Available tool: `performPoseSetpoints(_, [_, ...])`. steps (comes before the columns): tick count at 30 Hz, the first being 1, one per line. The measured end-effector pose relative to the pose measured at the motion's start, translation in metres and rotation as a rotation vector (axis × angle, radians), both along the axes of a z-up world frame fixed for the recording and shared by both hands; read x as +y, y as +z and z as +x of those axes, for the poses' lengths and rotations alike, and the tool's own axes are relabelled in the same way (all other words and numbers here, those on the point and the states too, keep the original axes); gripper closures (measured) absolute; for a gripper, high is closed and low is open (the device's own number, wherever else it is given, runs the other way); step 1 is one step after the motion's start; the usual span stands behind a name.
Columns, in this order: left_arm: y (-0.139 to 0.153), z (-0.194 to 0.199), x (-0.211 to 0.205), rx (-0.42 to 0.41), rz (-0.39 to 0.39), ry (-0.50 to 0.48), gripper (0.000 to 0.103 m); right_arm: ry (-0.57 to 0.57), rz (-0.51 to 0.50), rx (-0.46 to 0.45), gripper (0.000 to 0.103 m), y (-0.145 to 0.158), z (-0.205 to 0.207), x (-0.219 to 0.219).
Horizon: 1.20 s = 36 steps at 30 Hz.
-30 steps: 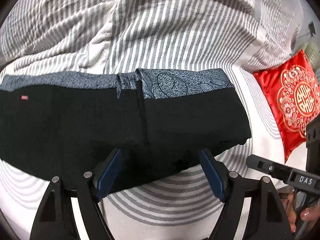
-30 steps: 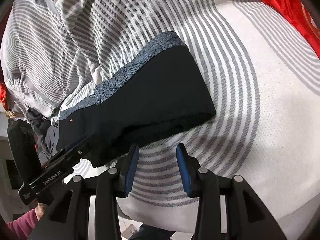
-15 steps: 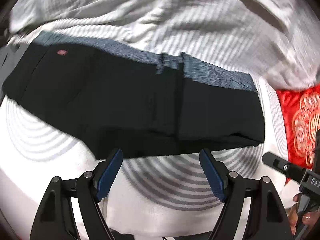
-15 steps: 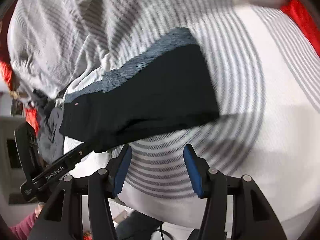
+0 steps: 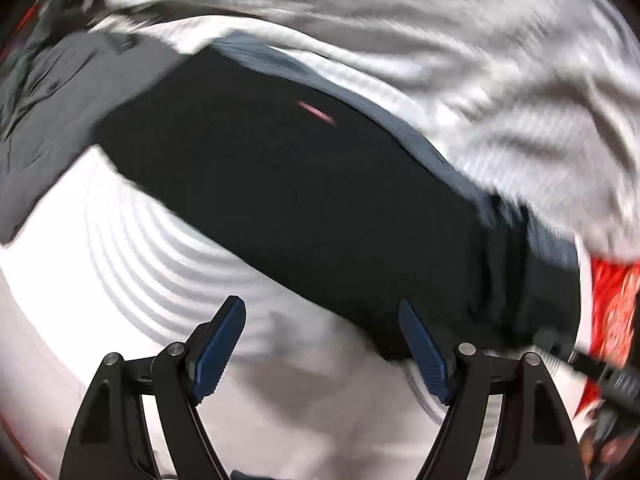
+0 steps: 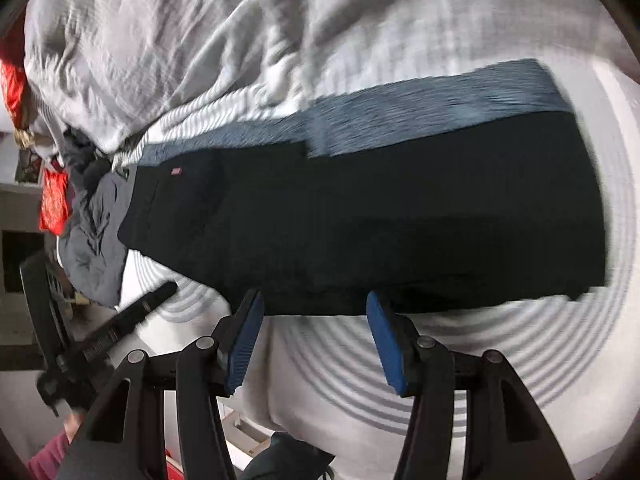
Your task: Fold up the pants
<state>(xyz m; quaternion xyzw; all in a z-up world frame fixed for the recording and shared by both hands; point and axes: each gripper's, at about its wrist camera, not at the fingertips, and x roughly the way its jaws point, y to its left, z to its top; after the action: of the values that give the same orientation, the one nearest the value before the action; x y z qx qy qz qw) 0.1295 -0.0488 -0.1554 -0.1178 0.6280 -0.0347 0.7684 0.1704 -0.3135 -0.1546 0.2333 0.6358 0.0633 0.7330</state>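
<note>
Across the bed, a white sheet [image 6: 460, 364] printed with grey rings is lying under everything, and a crumpled grey-striped duvet [image 6: 168, 40] is bunching up along its far side. On that sheet the pants [image 6: 360, 224] are lying flat as a long black band, already folded lengthwise by the look of it, with the blue-grey patterned waistband strip [image 6: 432, 120] running along the far edge and a small red label [image 6: 175, 171] sitting near the left end. A heap of grey clothing [image 6: 94, 240] is lying just beside that left end, and a red cushion [image 5: 612, 312] is showing past the right end in the left wrist view, which is badly blurred.

Both tools are hovering at the near long edge, holding nothing. The right gripper [image 6: 314, 338] is standing with its blue pads apart, tips just at the hem near the middle of the band. The left gripper [image 5: 322, 346] is spread wider, sitting near the edge towards the left half; whether its right pad is touching the cloth I cannot tell.

To my eye, the step in hand is the pause between folds: one fold made, the crosswise fold not yet begun. The next move is calling for each tool to travel to an end, pinch all the layers at one end together, and carry that end over to meet the other without dragging the lower layers askew.
</note>
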Motion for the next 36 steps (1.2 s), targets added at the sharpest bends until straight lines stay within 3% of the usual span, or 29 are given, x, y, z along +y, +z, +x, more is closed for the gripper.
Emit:
performPoseSetpoints(5, [-0.01,0.027,0.095,-0.03,-0.15,0.219,0.024,0.071,-0.018,0.007,0.045,-0.001,0.029,0.056])
performPoseSetpoints(8, [-0.027,0.036,0.131,-0.026,-0.244,0.296,0.024,0.113,-0.018,0.008,0.045,-0.003,0.045,0.084])
performPoseSetpoints(11, [-0.042,0.04,0.143,-0.019,-0.329,0.306,0.024,0.15,-0.018,0.009,0.045,-0.003,0.055,0.107])
performPoseSetpoints(17, [-0.059,0.048,0.133,-0.007,-0.411,0.284,0.024,0.215,-0.02,0.0,0.045,0.0,0.066,0.132])
performPoseSetpoints(24, [-0.06,0.06,0.129,-0.029,-0.44,0.315,0.024,0.25,-0.021,-0.023,0.045,0.007,0.076,0.138])
performPoseSetpoints(29, [-0.058,0.068,0.116,-0.033,-0.375,0.314,0.024,0.253,-0.017,-0.039,0.045,0.013,0.095,0.138])
performPoseSetpoints(31, [-0.054,0.069,0.111,-0.045,-0.318,0.298,0.037,0.259,-0.012,-0.049,0.045,0.018,0.107,0.139])
performPoseSetpoints(33, [-0.052,0.07,0.107,-0.051,-0.246,0.278,0.066,0.268,-0.012,-0.06,0.045,0.025,0.122,0.14])
performPoseSetpoints(36, [-0.047,0.069,0.104,-0.077,-0.209,0.253,0.069,0.301,-0.007,-0.048,0.045,0.031,0.146,0.147])
